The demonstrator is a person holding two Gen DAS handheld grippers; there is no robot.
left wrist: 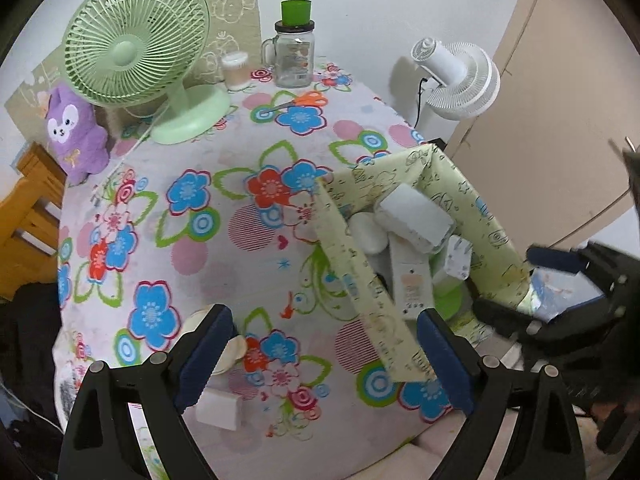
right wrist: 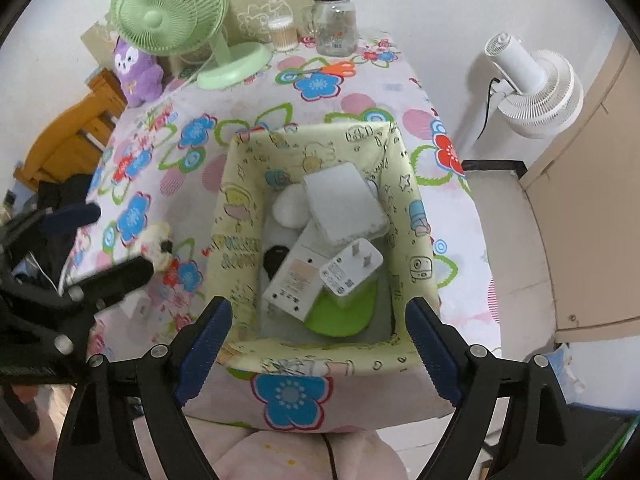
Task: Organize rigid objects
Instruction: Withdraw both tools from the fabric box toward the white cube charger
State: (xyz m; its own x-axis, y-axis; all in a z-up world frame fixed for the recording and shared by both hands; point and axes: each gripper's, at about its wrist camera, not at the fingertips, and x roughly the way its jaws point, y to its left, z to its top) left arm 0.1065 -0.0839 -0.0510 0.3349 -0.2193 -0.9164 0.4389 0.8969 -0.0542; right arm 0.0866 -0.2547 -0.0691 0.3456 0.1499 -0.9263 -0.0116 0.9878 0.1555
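Right-wrist view: box (right wrist: 240, 216) between wide, empty right gripper (right wrist: 320, 344) fingers, already holding charger (right wrist: 352, 266); white block (left wrist: 219, 410) below wide, empty left gripper (left wrist: 324, 356) unsorted.

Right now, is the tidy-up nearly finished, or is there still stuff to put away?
Mostly done, it seems. The green fabric bin already holds a white box, a plug adapter and other pieces. Nothing is in hand: the left gripper and right gripper are both open and empty. Left on the table: a small white block and a round cream piece.
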